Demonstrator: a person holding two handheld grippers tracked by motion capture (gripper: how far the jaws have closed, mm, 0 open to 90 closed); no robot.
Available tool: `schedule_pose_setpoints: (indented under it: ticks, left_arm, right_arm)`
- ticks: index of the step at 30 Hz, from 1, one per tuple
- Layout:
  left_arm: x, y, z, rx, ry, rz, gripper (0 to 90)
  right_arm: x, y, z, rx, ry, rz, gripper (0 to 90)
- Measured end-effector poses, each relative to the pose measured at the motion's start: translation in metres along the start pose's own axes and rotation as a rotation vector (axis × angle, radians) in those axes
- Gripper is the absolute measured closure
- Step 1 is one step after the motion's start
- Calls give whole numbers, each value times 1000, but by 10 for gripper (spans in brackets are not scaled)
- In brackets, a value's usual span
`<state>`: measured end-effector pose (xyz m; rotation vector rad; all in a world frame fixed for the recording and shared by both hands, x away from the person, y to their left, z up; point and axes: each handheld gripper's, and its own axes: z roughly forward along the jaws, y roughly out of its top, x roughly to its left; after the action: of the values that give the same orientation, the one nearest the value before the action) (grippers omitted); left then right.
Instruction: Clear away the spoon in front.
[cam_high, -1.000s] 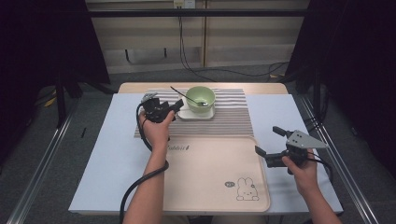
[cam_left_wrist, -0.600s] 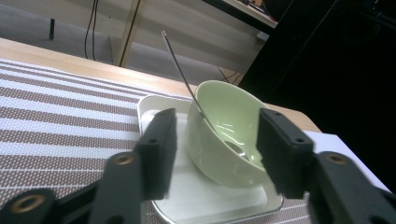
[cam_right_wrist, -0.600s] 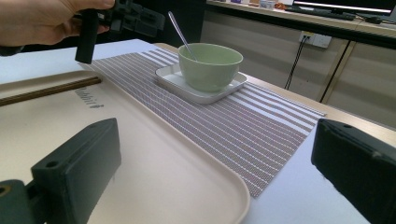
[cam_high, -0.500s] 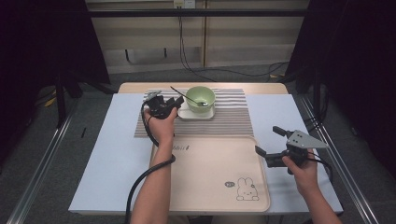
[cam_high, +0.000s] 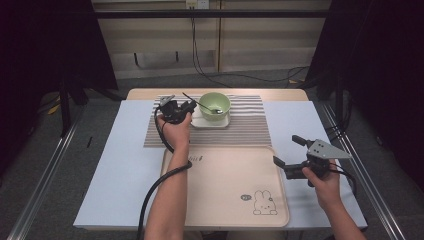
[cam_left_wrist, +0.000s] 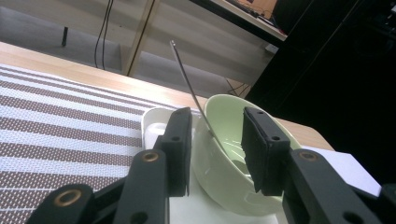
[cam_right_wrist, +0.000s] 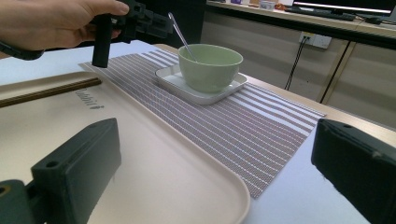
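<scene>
A pale green bowl (cam_high: 215, 104) stands on a white square plate (cam_high: 212, 121) on the striped placemat (cam_high: 250, 127). A metal spoon (cam_left_wrist: 189, 79) leans in the bowl, handle up and to the left. My left gripper (cam_high: 192, 106) is level at the bowl's left side. In the left gripper view its jaws have just been closing, and the spoon handle and the bowl's rim (cam_left_wrist: 219, 100) stand between them; the pads (cam_left_wrist: 180, 140) touch neither. Over the table's right side, off the tray's right edge, my right gripper (cam_high: 287, 151) hangs open with nothing between its jaws.
A beige tray (cam_high: 225, 190) with a rabbit print lies in front of the placemat. In the right gripper view a thin brown stick (cam_right_wrist: 46, 93) lies on the tray's far side. A pale blue cover (cam_high: 120, 165) spreads over the table; dark curtains stand at both sides.
My left gripper has moved right, up to the bowl, and its jaws have narrowed around the spoon handle. The right gripper has kept still.
</scene>
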<state>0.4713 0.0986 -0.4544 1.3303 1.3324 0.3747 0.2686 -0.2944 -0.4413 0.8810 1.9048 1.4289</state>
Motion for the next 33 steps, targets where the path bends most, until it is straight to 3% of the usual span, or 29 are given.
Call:
schedule_pose_setpoints:
  ticks: [17,20,21,27,30,31,33]
  left_arm:
    - [2,-5,17,-15,18,-84,714]
    - [3,-5,18,-10,29,-73,717]
    - [2,-5,20,-19,27,-97,723]
    - [1,-4,23,-10,35,-73,744]
    - [-1,-4,25,-16,30,-83,758]
    - [0,-4,26,-17,37,-67,758]
    - [-1,-4,27,-23,34,-87,760]
  right_arm:
    - [0,0,0,1,2,5,12]
    - [0,0,0,0,4,2,12]
    - [0,0,0,2,2,1,12]
    - [-1,0,1,0,4,-2,12]
    - [-1,0,0,2,7,0,12]
    - [-1,0,0,3,10,3,12]
    - [-1,0,0,1,8,-1,12]
